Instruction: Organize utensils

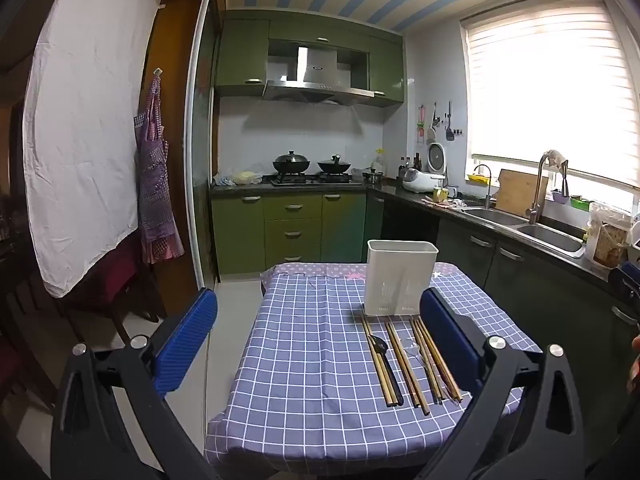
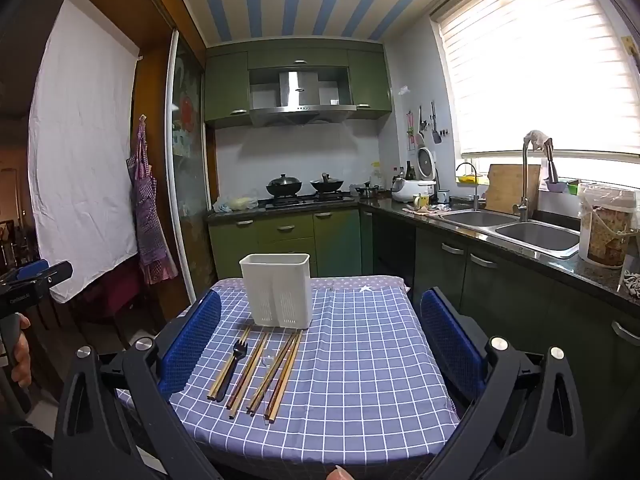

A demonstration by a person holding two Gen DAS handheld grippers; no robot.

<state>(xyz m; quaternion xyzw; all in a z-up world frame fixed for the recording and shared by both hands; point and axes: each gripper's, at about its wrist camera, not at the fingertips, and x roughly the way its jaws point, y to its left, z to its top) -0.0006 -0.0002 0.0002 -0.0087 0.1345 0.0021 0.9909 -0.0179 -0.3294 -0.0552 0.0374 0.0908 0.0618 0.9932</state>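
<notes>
A white slotted utensil holder (image 1: 400, 276) (image 2: 278, 292) stands upright at the far part of a table under a purple checked cloth (image 1: 304, 360) (image 2: 360, 360). In front of it several wooden chopsticks (image 1: 404, 364) (image 2: 256, 368) lie side by side. Among them lie a black fork (image 1: 380, 346) (image 2: 239, 352) and a clear plastic utensil (image 1: 414, 350) (image 2: 268, 360). My left gripper (image 1: 318, 298) hovers open near the table's front, the utensils just inside its right finger. My right gripper (image 2: 322, 298) is open too, with the utensils by its left finger. Neither holds anything.
A dark counter with a double steel sink (image 2: 516, 228) and a large jar (image 2: 606, 224) runs along the right. Green cabinets and a stove with two woks (image 1: 312, 166) fill the back. A dark chair (image 1: 120, 280) and a hanging white sheet (image 1: 84, 140) stand left.
</notes>
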